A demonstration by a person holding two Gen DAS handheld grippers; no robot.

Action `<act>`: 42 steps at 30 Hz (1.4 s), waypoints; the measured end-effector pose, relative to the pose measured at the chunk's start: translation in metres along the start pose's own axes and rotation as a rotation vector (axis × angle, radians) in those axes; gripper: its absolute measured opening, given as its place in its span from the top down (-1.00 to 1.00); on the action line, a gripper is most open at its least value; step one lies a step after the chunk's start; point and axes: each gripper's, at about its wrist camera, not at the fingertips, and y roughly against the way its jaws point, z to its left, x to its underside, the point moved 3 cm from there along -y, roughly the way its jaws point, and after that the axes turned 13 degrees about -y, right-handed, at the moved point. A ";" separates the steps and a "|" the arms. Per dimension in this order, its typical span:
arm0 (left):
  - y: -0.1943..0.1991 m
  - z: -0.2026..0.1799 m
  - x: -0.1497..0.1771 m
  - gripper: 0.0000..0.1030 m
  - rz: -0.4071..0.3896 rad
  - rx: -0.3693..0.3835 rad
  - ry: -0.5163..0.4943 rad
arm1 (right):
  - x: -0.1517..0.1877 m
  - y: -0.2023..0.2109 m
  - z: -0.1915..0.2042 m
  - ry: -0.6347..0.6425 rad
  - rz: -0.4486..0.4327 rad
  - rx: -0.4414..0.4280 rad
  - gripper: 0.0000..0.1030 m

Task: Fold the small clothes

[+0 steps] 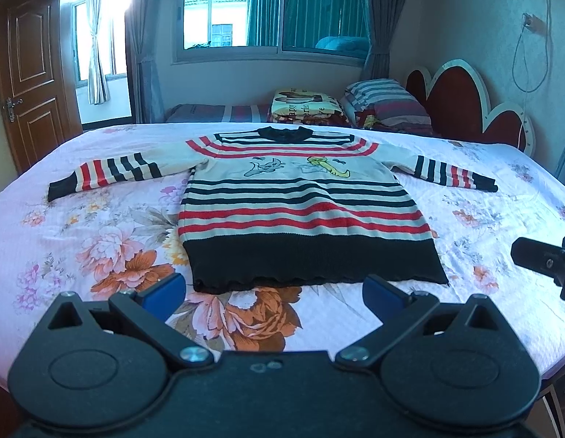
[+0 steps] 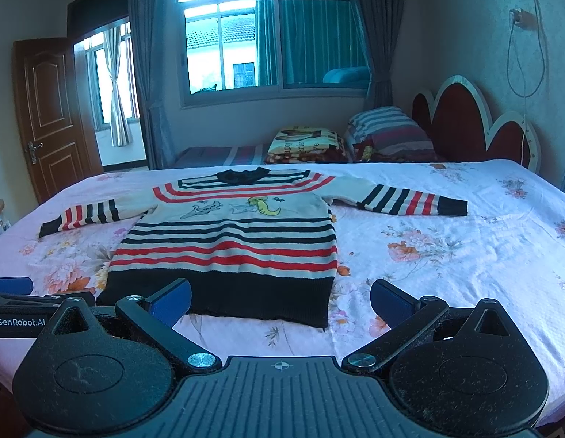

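A small striped sweater (image 1: 304,204) (image 2: 231,241) lies flat on the floral bedsheet (image 1: 99,241) (image 2: 446,255), black hem toward me, both sleeves spread out sideways, cartoon figures on the chest. My left gripper (image 1: 275,290) hovers just short of the hem's middle, open, nothing between its blue pads. My right gripper (image 2: 280,297) hangs near the hem's right corner, also open and empty. In the left wrist view the right gripper's black body (image 1: 549,262) shows at the right edge. The left gripper's blue pad (image 2: 10,284) shows at the left edge of the right wrist view.
Folded blanket (image 1: 304,106) and striped pillow (image 1: 388,100) sit on a second bed beyond. A red headboard (image 1: 465,102) stands at the right, a wooden door (image 1: 30,76) at the left. The bed's near edge runs below the grippers.
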 end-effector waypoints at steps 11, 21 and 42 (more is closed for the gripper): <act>-0.001 0.004 0.001 -0.99 0.006 -0.006 0.006 | -0.001 -0.004 0.003 -0.001 0.000 0.000 -1.00; -0.002 0.005 0.002 -0.99 0.008 -0.006 0.003 | 0.000 -0.006 0.003 -0.002 -0.001 0.002 -1.00; -0.004 0.005 0.003 -0.99 0.005 -0.008 -0.001 | 0.000 -0.008 0.003 -0.004 -0.001 0.003 -1.00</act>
